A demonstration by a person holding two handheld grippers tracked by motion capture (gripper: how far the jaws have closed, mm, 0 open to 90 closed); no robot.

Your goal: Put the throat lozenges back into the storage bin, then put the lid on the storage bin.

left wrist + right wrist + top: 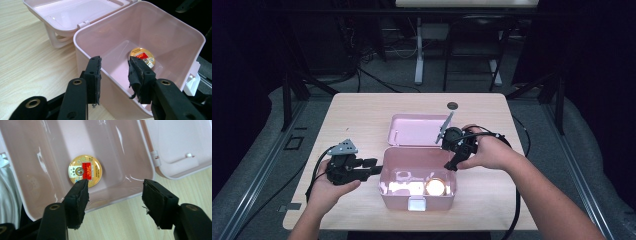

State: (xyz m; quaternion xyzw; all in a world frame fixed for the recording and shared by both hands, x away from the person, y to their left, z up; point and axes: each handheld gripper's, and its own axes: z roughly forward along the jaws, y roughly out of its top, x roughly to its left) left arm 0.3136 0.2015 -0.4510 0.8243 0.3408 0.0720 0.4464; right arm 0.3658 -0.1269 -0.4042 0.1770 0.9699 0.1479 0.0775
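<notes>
L gripper [373, 166], jaws apart, straddles the left wall of the pink box [387, 192] near the desk's [357, 107] front edge. Box: glossy plastic, rounded corners, lid open. Inside lies a flat round gold tin [85, 171], red label. R gripper [451, 162] jaws apart, nothing btwn them.

Room's dark around the lit table [362, 112]; glare burns inside the pink box [417, 187] from above. High view is soft, both gripper views sharp, streaked with reflections.
</notes>
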